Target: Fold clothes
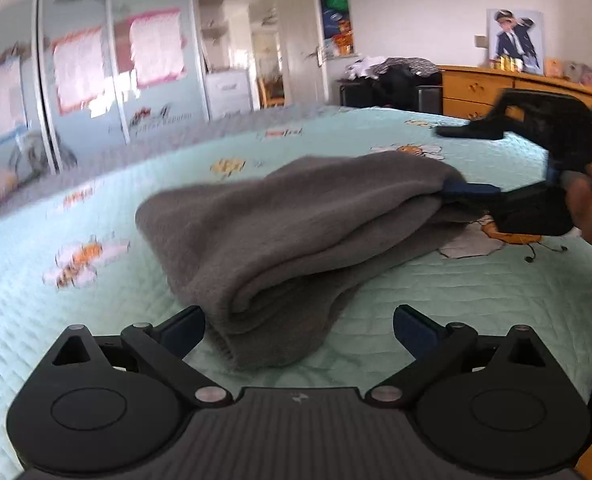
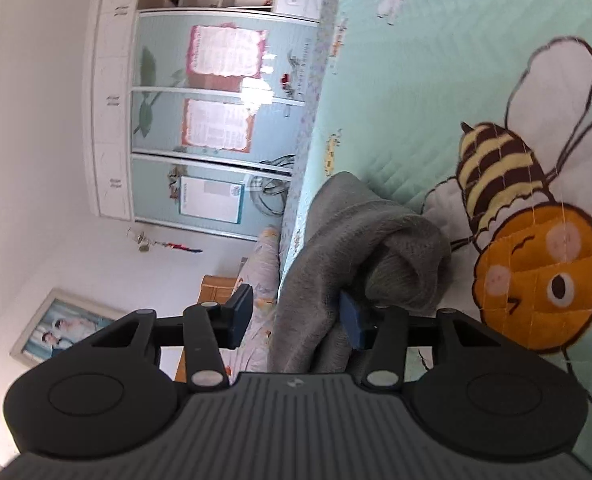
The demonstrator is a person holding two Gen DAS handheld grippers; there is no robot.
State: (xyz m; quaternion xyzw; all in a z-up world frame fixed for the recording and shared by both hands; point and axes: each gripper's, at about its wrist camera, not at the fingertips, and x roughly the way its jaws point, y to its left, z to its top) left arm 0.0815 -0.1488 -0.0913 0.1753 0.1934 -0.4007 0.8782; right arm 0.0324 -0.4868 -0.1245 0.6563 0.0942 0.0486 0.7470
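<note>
- Garment: a grey knit garment lies folded in layers on the bed, on a mint quilt printed with bees.
- In the left wrist view its long axis runs from near-left to far-right; the thick rolled fold faces the camera, and the far end reaches the right tongs.
- Left tongs stand wide open just short of the near fold, blue pads either side, holding nothing.
- Right tongs are spread wide too: in the left view one finger is tucked at the garment's far end, between its layers, and the other stands high and clear above.
- The right wrist view, rolled sideways, shows the cloth bunched over one blue pad, draped across that finger, with the other pad free in air; nothing is pinched.
- Only the right view shows the large bee print beside the bunched end; only the left view shows the garment's full length and a wooden dresser beyond the bed.
</note>
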